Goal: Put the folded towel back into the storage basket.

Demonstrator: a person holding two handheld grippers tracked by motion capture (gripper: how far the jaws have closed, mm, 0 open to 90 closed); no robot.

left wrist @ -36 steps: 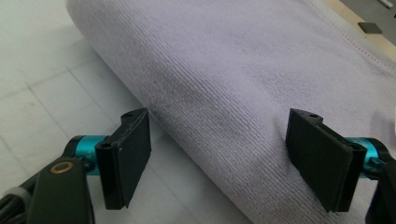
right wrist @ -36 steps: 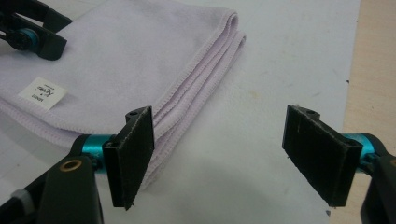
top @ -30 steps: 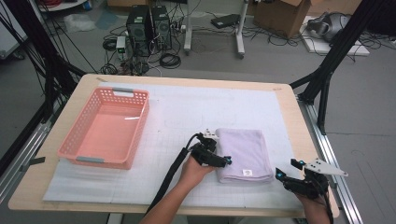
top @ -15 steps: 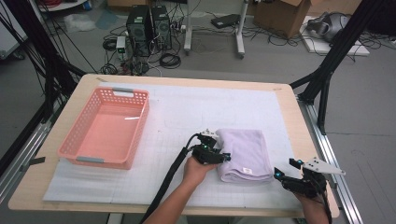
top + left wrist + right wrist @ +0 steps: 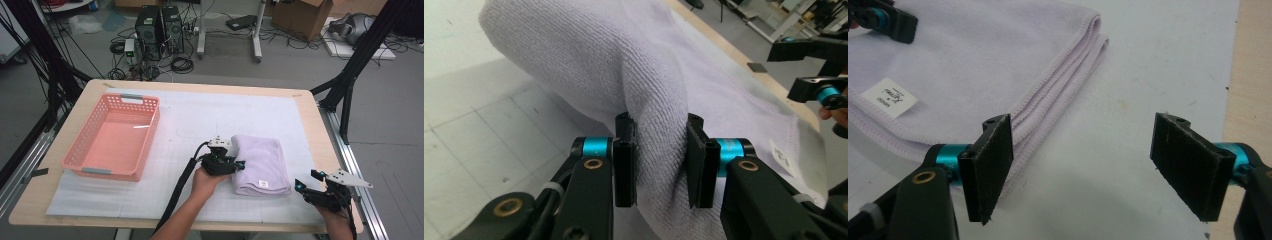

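Right gripper [image 5: 307,186]: near right corner of the table [image 5: 305,102], just off the towel's near right corner. Fingers [image 5: 988,167] wide apart, holding nothing, touching nothing; the towel's stacked hems lie just beyond the left finger in the right gripper view.

Left gripper [image 5: 239,165]: at the towel's left edge, hand [image 5: 205,181] behind it. Fingers [image 5: 624,167] clamped on a thick fold of the cloth, pile bulging between the pads.

Towel [image 5: 262,162]: lilac, folded, white label [image 5: 261,184] near its near edge; lies on the white mat [image 5: 200,115] right of the table's centre. Change over the last second: the left gripper has moved in onto the left edge and closed there, and that edge now stands bunched and lifted off the mat rather than lying flat. Reading: the grasp is made, so the towel is likely ready to be lifted or carried; the right gripper has held its place, not yet engaged.

Basket [image 5: 112,137]: pink, empty, at the table's left side, well apart from the towel.
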